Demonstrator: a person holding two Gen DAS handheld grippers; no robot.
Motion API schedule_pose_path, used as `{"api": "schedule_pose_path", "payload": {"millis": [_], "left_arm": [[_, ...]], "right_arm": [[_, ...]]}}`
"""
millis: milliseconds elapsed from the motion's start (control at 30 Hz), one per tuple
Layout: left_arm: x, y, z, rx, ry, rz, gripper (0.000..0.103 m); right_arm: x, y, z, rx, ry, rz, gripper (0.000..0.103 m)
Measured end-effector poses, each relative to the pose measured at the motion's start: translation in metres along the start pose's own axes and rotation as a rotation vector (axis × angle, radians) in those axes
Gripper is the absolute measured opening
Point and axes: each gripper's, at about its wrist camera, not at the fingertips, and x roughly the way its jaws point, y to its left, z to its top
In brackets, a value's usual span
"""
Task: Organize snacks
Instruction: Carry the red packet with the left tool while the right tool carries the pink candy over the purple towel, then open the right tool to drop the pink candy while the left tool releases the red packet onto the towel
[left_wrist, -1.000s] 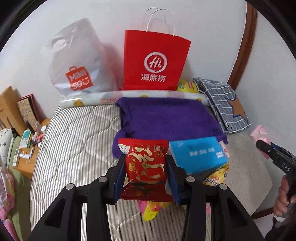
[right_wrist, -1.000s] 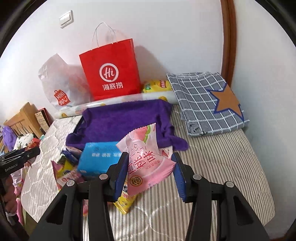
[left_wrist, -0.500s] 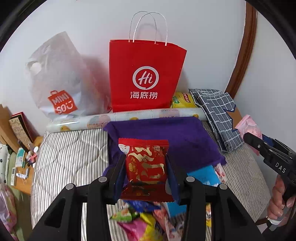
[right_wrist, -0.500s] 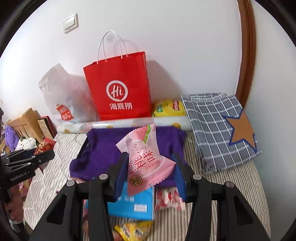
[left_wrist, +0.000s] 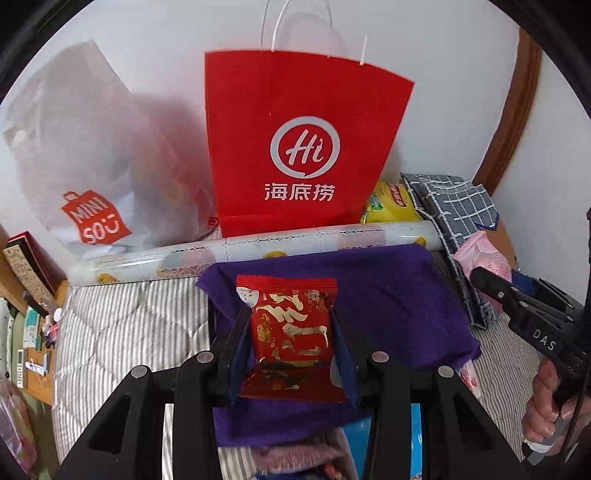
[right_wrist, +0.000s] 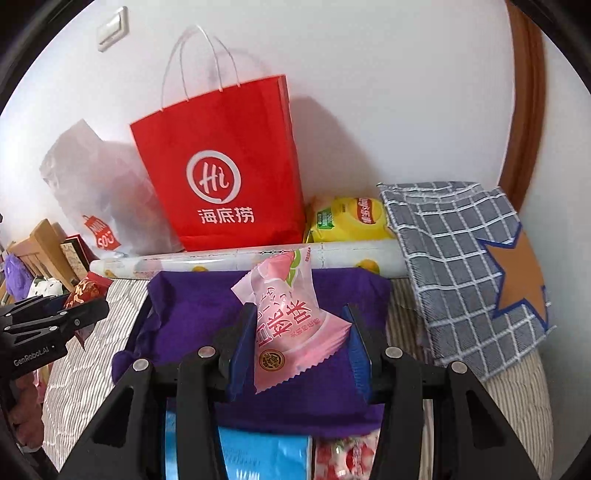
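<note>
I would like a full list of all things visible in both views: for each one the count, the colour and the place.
red snack packet: 1, red and gold, in left gripper
pink snack packet: 1, pink, in right gripper
paper bag: 1, red, against wall
plastic bag: 1, white, left of paper bag
yellow packet: 1, beside paper bag
roll: 1, patterned, before the bags
cloth: 1, purple, on bed
checked fabric: 1, grey-blue, right
blue pack: 1, near edge
left gripper: shut
right gripper: shut
</note>
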Motion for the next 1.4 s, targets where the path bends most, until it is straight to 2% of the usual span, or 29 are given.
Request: {"api": "schedule_pose_path", "payload": {"millis": [333, 667, 933, 1400], "left_arm": [[0.063, 0.012, 0.029, -0.028, 0.051, -0.014, 0.040], [0.122, 0.025, 0.027, -0.043, 0.154, -0.004, 0.040], [0.140, 0.029, 0.018, -0.072, 0.200, -0.003, 0.040], [0.154, 0.029, 0.017, -0.069, 0.238, 0.014, 0.040]], "right_arm": [[0.062, -0.013, 0.025, -0.019, 0.042, -0.016, 0.047], [0.130, -0.022, 0.011, -0.028, 0.180, 0.001, 0.047], [0.159, -0.020, -0.006, -0.053, 0.275, 0.007, 0.047], [0.173, -0.022, -0.010, -0.080, 0.304, 0.000, 0.053]]}}
